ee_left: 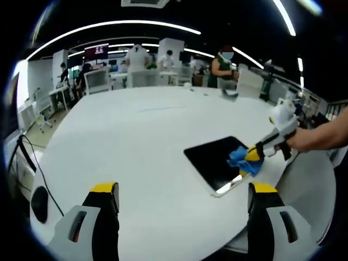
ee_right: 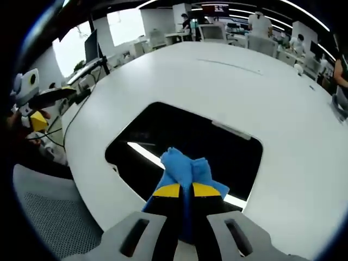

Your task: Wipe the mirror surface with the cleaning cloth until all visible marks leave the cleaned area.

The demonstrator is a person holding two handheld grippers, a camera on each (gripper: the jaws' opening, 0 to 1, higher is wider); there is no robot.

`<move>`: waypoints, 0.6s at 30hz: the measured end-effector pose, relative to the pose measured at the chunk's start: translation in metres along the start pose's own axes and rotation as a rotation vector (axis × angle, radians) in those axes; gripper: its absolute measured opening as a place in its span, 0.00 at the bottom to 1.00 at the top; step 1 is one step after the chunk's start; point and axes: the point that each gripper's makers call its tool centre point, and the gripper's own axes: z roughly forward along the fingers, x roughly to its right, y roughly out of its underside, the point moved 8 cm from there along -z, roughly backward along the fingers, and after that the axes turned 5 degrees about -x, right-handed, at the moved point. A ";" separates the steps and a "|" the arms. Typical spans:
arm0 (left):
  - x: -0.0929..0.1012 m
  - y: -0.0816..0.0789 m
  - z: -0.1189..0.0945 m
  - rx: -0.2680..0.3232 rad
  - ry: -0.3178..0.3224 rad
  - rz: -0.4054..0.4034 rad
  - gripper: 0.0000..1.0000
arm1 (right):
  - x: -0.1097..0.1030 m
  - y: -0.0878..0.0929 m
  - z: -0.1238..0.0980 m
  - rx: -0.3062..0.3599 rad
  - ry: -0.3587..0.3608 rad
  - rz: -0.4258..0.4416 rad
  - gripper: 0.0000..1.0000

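Blue folded cleaning cloth (ee_right: 185, 169) sits clamped between the right tongs (ee_right: 183, 190), pressed onto the dark rectangular mirror (ee_right: 179, 138) lying flat on the white round bench (ee_left: 147, 141). The left tongs (ee_left: 182, 190) hover spread apart short of the mirror, gripping nothing, while a bare forearm (ee_left: 321, 136) reaches in level over the bench edge toward the mirror.

A large white round-cornered table (ee_left: 152, 136) takes up the foreground of an open office. Beyond it stand rows of white desks (ee_left: 130, 76) and white chairs (ee_left: 97, 80), with several people (ee_left: 222, 64) among them. Long curved light strips (ee_left: 114, 26) run across the dark ceiling. A bright window (ee_right: 126, 24) shows in the right gripper view, and a grey mesh chair (ee_right: 54, 217) sits beside the table's near edge.
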 end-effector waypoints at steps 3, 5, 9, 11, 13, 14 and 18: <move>0.001 0.000 0.000 0.003 0.003 -0.006 0.99 | -0.002 0.003 -0.001 0.002 -0.002 0.004 0.00; 0.001 0.000 0.000 0.008 0.006 -0.011 0.99 | -0.004 0.006 -0.003 0.009 -0.005 0.010 0.00; 0.003 0.001 -0.001 0.009 0.007 -0.017 0.99 | -0.006 0.010 -0.005 0.013 -0.011 0.016 0.00; 0.003 0.002 -0.002 0.011 0.009 -0.023 0.99 | -0.008 0.012 -0.006 0.014 -0.013 0.019 0.00; 0.002 0.003 -0.002 0.012 0.005 -0.028 0.99 | -0.009 0.014 -0.008 0.016 -0.017 0.028 0.00; 0.002 0.004 -0.001 0.009 0.002 -0.026 0.99 | -0.010 0.015 -0.008 0.018 -0.019 0.033 0.00; 0.003 0.005 -0.001 0.010 0.007 -0.030 0.99 | -0.013 0.018 -0.009 0.022 -0.022 0.038 0.00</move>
